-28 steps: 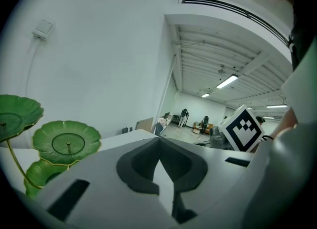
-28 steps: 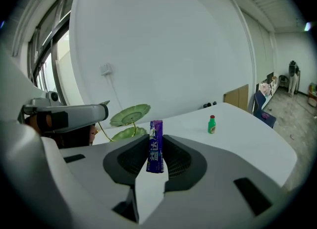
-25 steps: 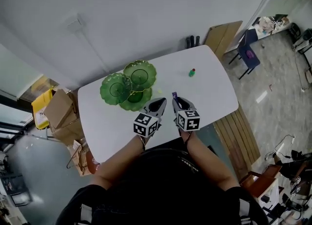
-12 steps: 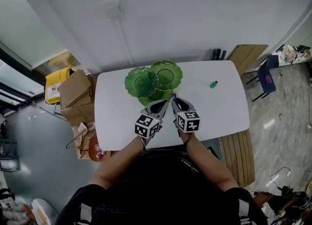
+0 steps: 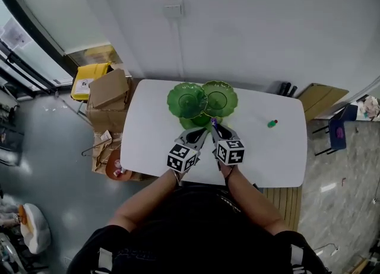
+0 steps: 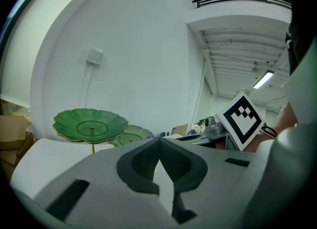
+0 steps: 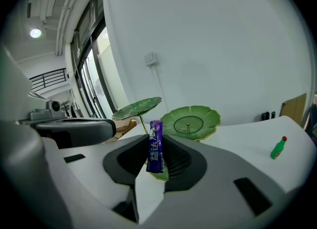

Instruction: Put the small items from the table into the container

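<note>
Nearby, a small bottle lies apart from green dishes.

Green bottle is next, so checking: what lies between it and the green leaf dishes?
Nothing; only bare white table separates the green bottle from the leaf dishes, clearest in the head view.

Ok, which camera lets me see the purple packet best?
The right gripper view. There the purple packet stands upright between the jaws, close up, with its print showing. The head view shows it only as a tiny purple speck at the jaw tips. The left gripper view does not show it.
</note>
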Available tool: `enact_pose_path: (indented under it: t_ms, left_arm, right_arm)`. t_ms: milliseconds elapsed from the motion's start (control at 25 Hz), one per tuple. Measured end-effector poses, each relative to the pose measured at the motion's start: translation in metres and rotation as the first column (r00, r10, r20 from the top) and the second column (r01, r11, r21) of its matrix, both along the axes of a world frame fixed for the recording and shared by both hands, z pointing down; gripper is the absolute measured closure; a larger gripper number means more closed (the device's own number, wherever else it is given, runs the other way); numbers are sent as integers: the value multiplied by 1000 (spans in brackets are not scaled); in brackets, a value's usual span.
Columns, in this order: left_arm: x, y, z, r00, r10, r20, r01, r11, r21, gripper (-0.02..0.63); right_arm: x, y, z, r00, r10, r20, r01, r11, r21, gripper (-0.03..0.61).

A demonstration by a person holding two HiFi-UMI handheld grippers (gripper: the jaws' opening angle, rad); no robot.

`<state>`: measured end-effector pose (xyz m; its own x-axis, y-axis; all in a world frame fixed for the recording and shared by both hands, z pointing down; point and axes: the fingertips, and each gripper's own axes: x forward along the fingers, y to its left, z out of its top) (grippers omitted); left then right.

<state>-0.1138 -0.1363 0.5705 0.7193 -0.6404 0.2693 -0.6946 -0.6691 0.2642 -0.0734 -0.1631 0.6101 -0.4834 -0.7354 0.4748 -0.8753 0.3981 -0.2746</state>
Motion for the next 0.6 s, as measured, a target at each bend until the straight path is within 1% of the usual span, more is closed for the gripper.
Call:
enact_pose_path:
  t_ms: [280,480,600]
  left_arm:
    - [31,4,1,993,-121,-7,121,993,-10,606]
    - [52,12,-2,974,-227,-22,227,974,-4,606]
    - [76,20,4,972,-235,-17,235,972,-22,606]
  right_arm:
    - [29,-6,-8,993,-122,-6,122,992,13,488]
    - [60,1,-11,984,-180,11,180,984,14,488]
    - [74,5,-9,980,-195,30,195,981,1,488]
